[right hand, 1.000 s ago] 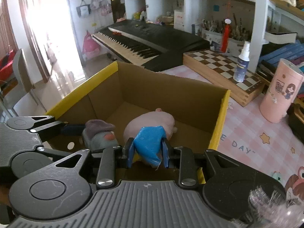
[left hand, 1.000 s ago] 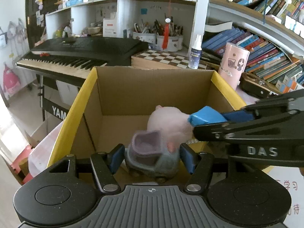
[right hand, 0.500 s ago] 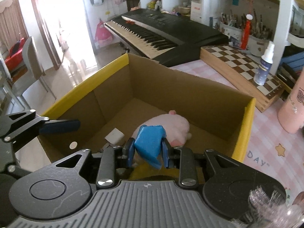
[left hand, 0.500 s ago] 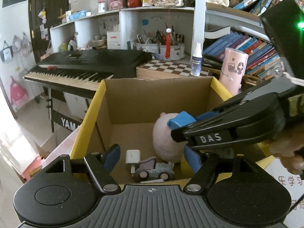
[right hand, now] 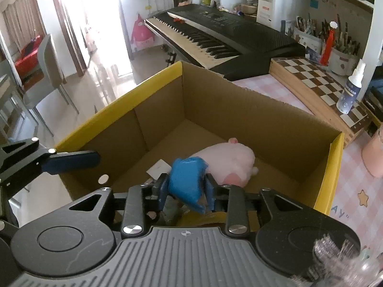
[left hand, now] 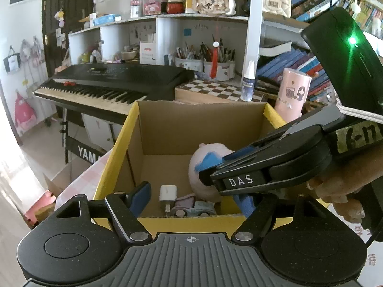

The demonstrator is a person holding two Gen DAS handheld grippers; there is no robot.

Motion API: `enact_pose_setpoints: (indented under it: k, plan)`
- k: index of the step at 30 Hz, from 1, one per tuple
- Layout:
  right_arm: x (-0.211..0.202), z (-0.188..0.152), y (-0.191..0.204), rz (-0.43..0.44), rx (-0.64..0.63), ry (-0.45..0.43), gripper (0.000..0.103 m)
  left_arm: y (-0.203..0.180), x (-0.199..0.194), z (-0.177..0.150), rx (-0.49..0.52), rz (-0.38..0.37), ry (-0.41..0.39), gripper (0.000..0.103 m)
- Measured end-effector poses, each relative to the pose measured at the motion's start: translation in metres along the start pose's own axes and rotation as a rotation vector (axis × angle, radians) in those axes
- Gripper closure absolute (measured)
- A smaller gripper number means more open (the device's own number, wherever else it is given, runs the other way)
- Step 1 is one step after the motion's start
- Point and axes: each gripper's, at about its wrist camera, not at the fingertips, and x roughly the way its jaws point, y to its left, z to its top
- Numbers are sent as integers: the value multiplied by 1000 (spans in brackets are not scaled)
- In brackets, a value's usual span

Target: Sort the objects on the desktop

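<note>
We see a cardboard box [right hand: 251,119] with yellow edges mid-frame on a pink checked tabletop [right hand: 354,179] — a black keyboard [right hand: 215,33] and cluttered shelves [left hand: 167,35] fill the upper frame. Our right gripper [right hand: 185,186] is just opening, a blue object [right hand: 186,181] between its fingers over the box. Our left gripper [left hand: 191,199] is open and empty. Inside the box lie a pink plush [right hand: 229,160], toy car [left hand: 194,209] and white charger [left hand: 167,195].

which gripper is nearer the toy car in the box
Left. The left gripper hovers open just above the toy car; the right gripper, opening around a blue object, sits farther right.
</note>
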Motion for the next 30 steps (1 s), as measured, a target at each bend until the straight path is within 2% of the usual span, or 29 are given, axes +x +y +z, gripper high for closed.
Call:
enact_pose_setpoints:
  k: [8, 14, 30]
  plan:
    - [-22, -6, 7, -37, 27, -66, 65, 1, -16, -2, -10, -8, -45, 21]
    - [-50, -15, 10, -98, 75, -138, 60, 4, -31, -5, -31, 4, -81, 20]
    - [-113, -63, 26, -266, 224, -257, 59, 16, -69, -27, -76, 3, -120, 20]
